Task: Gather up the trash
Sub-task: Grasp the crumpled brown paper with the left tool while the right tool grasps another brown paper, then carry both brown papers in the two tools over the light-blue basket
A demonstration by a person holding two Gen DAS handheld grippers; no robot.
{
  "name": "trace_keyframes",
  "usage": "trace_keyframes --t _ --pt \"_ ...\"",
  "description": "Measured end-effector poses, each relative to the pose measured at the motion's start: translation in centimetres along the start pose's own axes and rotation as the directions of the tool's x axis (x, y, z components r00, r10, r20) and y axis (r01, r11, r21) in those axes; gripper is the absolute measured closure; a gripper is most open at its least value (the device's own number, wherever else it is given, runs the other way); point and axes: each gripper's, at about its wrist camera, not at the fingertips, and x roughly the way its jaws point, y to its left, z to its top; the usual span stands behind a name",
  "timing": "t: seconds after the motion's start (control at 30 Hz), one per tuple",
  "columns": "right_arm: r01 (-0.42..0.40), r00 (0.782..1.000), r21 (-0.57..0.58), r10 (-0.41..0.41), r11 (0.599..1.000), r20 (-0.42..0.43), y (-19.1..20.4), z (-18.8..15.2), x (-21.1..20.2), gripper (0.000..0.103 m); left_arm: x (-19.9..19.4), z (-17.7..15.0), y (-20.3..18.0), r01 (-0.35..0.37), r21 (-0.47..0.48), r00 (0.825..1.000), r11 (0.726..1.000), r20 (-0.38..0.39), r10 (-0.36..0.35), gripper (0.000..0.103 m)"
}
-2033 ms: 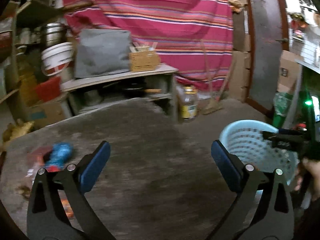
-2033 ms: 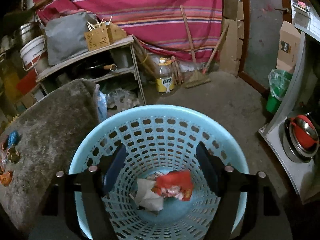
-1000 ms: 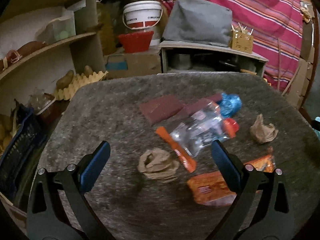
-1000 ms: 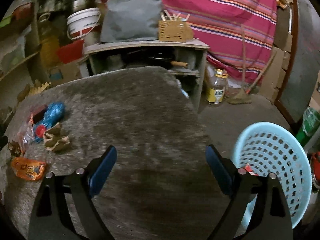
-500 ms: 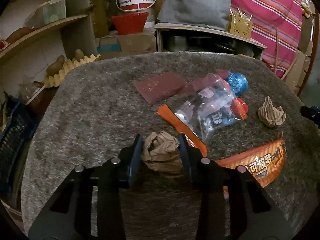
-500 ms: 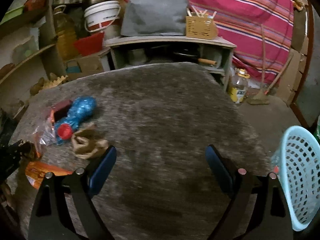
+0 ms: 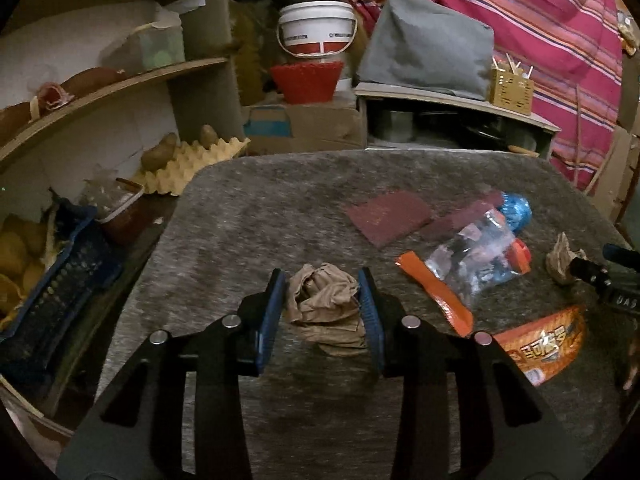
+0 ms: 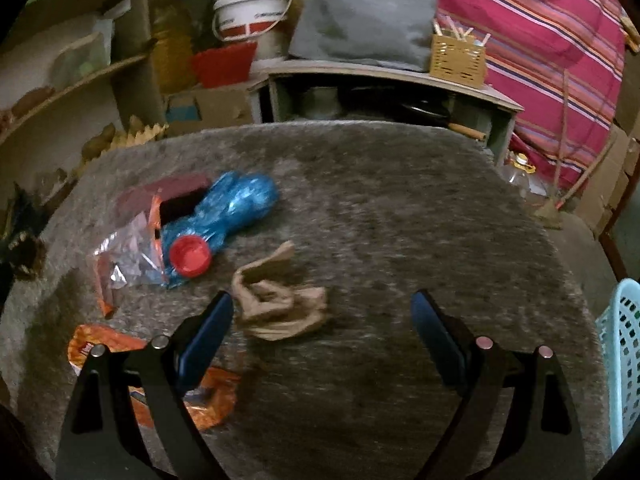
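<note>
Clamping the crumpled brown paper wad [image 7: 325, 300] left of the orange snack wrapper [image 7: 544, 344] on the table [image 7: 248, 216], left gripper [image 7: 322, 304] squeezes its light, soft, compressible middle; right gripper [image 8: 322, 320] spread, empty.

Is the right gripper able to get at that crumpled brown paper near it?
Probably yes. The right gripper is open, and the brown paper lies just ahead by its left finger, with nothing on top. It needs a small shift left first.

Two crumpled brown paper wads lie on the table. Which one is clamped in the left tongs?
The wad near the table's left side, pinched between the left tongs. The other wad lies free beside the right tongs' open tips.
</note>
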Motion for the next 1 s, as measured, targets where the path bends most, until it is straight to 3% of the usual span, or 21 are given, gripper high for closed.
trace_keyframes --t 0.17,0.27,0.3,0.33,0.53,1.0 --pt "-0.002 1.000 -0.014 0.002 1.000 -0.011 0.9 0.2 0.9 0.016 0.1 -0.2 -0.2 -0.004 0.015 1.000 1.000 -0.006 0.004 0.067" --pt "-0.008 1.000 -0.037 0.007 0.999 -0.028 1.5 0.4 1.4 0.036 0.0 -0.1 -0.3 -0.016 0.029 1.000 0.999 0.006 0.016 0.067" --pt "-0.015 0.999 -0.043 0.013 0.999 -0.043 1.7 0.4 1.7 0.048 -0.1 -0.1 -0.3 -0.015 0.026 1.000 1.000 0.008 0.015 0.067" --pt "-0.031 0.998 -0.043 0.029 0.999 -0.064 1.8 0.3 2.1 0.051 0.0 -0.1 -0.3 -0.015 0.022 1.000 1.000 0.007 0.014 0.067" --pt "-0.080 0.996 -0.007 0.080 0.997 -0.024 0.7 0.5 1.0 0.053 0.2 0.1 -0.4 -0.020 0.020 1.000 1.000 0.007 0.020 0.067" --pt "-0.039 0.999 0.009 0.039 0.999 0.010 -5.0 0.0 -2.1 0.053 -1.1 0.7 -4.2 0.015 0.045 0.999 0.999 0.044 -0.017 0.067"
